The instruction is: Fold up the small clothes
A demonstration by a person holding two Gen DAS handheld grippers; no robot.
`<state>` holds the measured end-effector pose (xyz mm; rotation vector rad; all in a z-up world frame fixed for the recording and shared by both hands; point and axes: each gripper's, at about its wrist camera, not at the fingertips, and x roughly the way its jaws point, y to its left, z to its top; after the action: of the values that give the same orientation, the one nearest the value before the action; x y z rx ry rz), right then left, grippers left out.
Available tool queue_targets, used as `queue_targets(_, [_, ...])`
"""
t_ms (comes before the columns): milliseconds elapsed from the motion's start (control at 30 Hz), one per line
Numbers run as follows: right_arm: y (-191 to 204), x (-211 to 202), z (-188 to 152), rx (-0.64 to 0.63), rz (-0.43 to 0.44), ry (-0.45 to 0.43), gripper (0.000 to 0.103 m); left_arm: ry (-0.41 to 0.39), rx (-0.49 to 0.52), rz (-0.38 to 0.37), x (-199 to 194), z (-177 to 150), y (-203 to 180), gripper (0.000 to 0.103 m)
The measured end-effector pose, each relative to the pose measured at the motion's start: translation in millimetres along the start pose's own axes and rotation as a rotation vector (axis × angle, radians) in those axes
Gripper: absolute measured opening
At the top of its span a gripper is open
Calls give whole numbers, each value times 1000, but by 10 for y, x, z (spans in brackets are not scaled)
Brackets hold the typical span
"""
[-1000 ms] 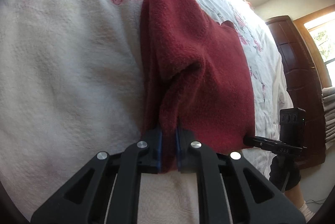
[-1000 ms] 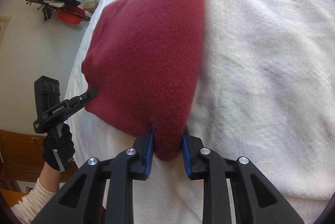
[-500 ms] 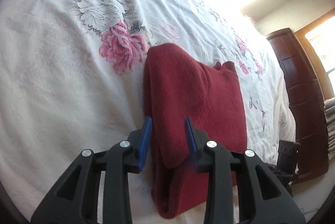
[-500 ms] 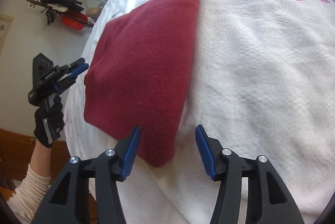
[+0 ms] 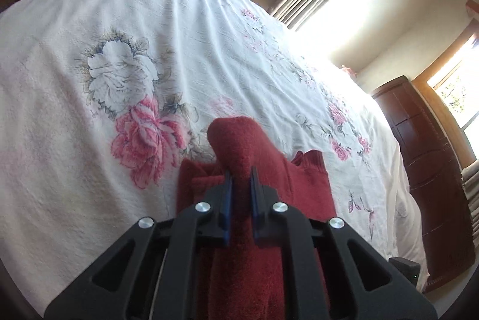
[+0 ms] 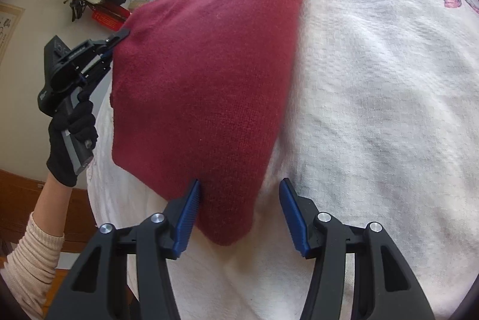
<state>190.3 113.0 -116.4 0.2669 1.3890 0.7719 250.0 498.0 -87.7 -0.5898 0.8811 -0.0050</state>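
left gripper [image 5: 239, 185] re-clamped on the red sweater [image 6: 209, 80] fold, lifted it | right gripper [image 6: 239, 212] stayed wide, empty — next fold started, I'd guess

Bright daylight, window [image 5: 338, 11] blown out in left wrist view, heavy fisheye bending plus dark vignette at corners.

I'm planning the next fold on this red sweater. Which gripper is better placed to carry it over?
Left, probably. The left gripper is shut on a raised fold of the red sweater, gripping its far edge in the right wrist view. The right gripper is open, straddling the near corner, holding nothing.
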Motion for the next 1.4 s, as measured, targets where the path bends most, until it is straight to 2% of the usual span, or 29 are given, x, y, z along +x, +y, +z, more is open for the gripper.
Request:
queue_targets(67, [3, 16, 13, 6, -3, 5, 55, 129, -50, 36, 282, -49, 194, 9])
queue_targets(100, [8, 15, 15, 6, -5, 7, 55, 162, -74, 25, 351, -66, 295, 10])
queue_targets(200, [72, -13, 42, -6, -19, 9, 55, 157, -98, -42, 261, -55, 376, 16])
queue_targets(267, [94, -65, 59, -13, -18, 6, 55, 164, -93, -96, 113, -85, 374, 27])
queue_targets(333, [128, -129, 100, -17, -14, -7, 55, 190, -62, -126, -30, -169, 364, 47])
queue_targets(367, [118, -169, 110, -18, -10, -17, 56, 207, -52, -143, -86, -227, 355, 50])
queue_targets(400, [116, -214, 129, -16, -5, -30, 57, 226, -51, -161, -114, -289, 341, 58])
queue_targets(433, [109, -251, 153, -9, 0, -42, 61, 250, -60, -176, -134, -355, 341, 69])
queue_targets(467, [100, -281, 180, 2, 9, -53, 65, 264, -71, -195, -152, -414, 363, 70])
queue_targets(533, [69, -315, 240, 29, 33, -72, 66, 284, -85, -217, -134, -508, 381, 72])
queue_targets(633, [22, -298, 364, 73, 79, -80, 66, 325, -76, -205, 27, -586, 393, 72])
queue_targets(833, [-105, -97, 584, 99, 92, -59, 70, 386, -107, -295, 413, -605, 385, 72])
queue_targets(900, [-167, -2, 655, 111, 109, -57, 71, 390, -89, -308, 495, -594, 312, 77])
queue_targets(1033, [-361, 212, 799, 174, 212, -51, 74, 392, -57, -295, 510, -611, 241, 78])
queue_targets(1067, [-385, 266, 806, 190, 238, -53, 74, 384, -45, -291, 485, -611, 225, 77])
queue_targets(1133, [-383, 355, 857, 209, 268, -59, 74, 370, -21, -270, 446, -636, 173, 65])
queue_targets(1167, [-359, 379, 872, 205, 265, -63, 72, 369, -9, -244, 434, -648, 168, 62])
queue_targets(1200, [-320, 379, 883, 191, 261, -72, 69, 364, -7, -230, 426, -656, 165, 53])
queue_targets(1267, [-263, 301, 854, 184, 277, -93, 49, 354, -29, -225, 400, -650, 186, 46])
queue_targets(1300, [-231, 228, 836, 177, 296, -109, 44, 349, -40, -224, 387, -643, 195, 42])
queue_targets(1400, [-29, -11, 828, 117, 317, -123, 41, 330, -44, -217, 305, -639, 153, 38])
